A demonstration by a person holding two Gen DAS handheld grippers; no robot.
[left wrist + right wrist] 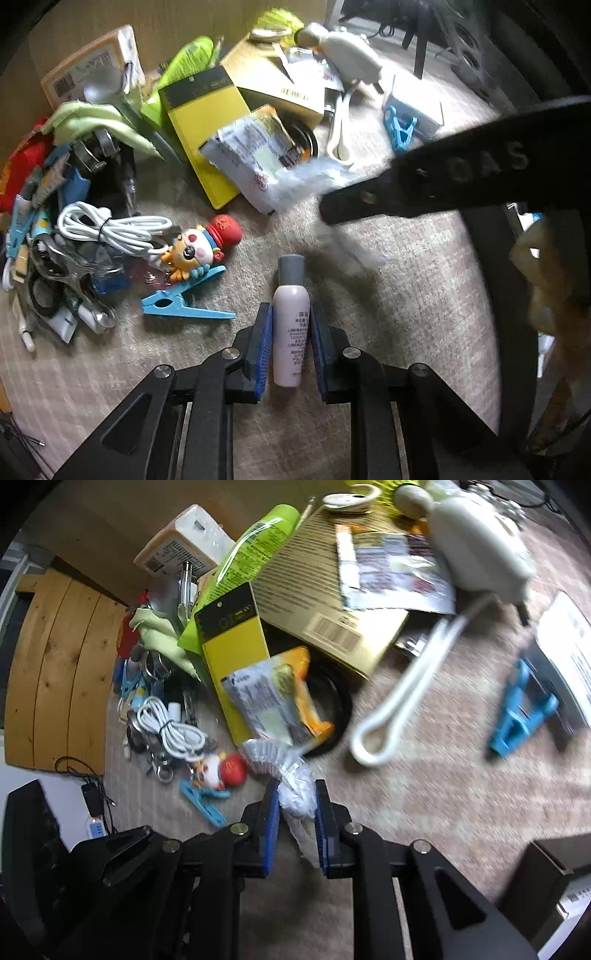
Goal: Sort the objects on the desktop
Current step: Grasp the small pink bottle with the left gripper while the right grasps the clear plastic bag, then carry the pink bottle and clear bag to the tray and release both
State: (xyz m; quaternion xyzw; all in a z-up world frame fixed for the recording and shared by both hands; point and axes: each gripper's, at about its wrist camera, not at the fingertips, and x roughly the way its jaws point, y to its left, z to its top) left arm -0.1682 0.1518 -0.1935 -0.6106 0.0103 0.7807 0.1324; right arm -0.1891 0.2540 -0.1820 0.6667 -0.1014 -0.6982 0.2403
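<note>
Everything sits on a beige low-pile carpet with a faint grid pattern [424, 295], and there's a pale wooden board [55, 672] past its edge on the right wrist view. The clutter is heaped along the far side: a yellow flat box with a black top band [203, 129], a big tan cardboard box with a barcode [317, 602], a bundled white cable [110, 229], a blue plastic clothes peg [181, 304].

My left gripper [291, 317] is closed down around a small pale lilac bottle with a grey cap [290, 310] lying on the carpet; the blue pads sit right against both its sides.

My right gripper [296, 805] is pinched on a crumpled white plastic wrapper [297, 797], which sits just in front of the heap.

Hard bits: the right wrist view is smeared with blur, so the white looped thing [399, 709] there is anyone's guess. On the left wrist view a dark arm cuts across the upper right, and the bottle's print is too small to read.
</note>
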